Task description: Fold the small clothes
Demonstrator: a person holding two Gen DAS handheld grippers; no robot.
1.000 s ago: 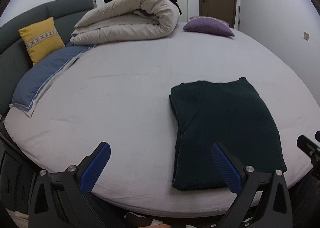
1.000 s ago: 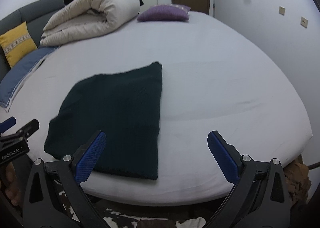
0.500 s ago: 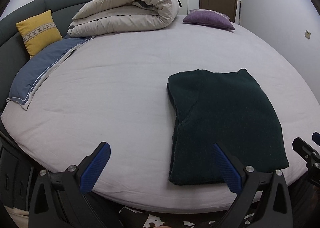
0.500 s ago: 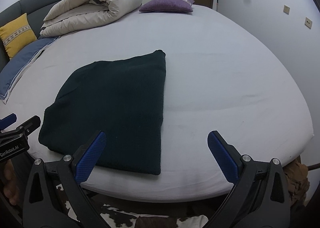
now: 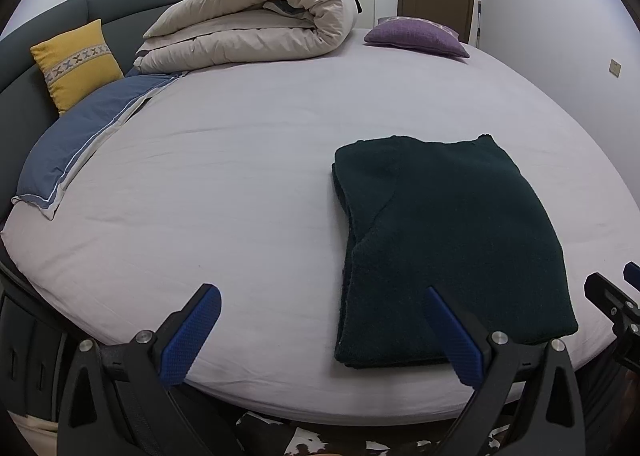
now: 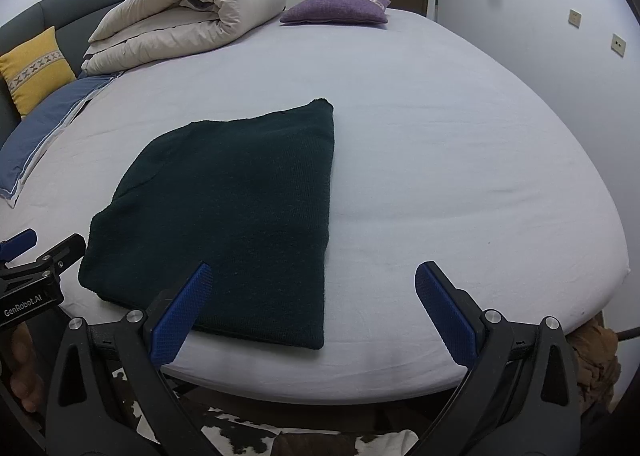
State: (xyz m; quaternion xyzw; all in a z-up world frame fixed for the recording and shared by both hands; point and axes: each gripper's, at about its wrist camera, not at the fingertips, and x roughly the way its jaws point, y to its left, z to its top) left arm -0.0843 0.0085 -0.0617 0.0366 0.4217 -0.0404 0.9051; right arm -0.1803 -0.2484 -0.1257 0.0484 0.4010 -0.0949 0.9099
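Note:
A dark green knitted garment (image 5: 444, 240) lies folded into a flat rectangle near the front edge of the round bed (image 5: 248, 184); it also shows in the right wrist view (image 6: 232, 208). My left gripper (image 5: 320, 298) is open and empty, hovering at the bed's front edge, its right finger over the garment's near left corner. My right gripper (image 6: 310, 276) is open and empty, its left finger over the garment's near right part. Each gripper shows at the edge of the other's view.
A rolled beige duvet (image 5: 256, 32) and a purple cushion (image 5: 416, 40) lie at the far side. A yellow cushion (image 5: 76, 62) and blue pillow (image 5: 80, 136) lie at the left by the grey headboard. A wall stands close on the right (image 6: 560, 56).
Both grippers have moved forward and a little higher over the bed's front edge, so the garment sits closer under the fingers. Both stayed open. The garment has not moved.

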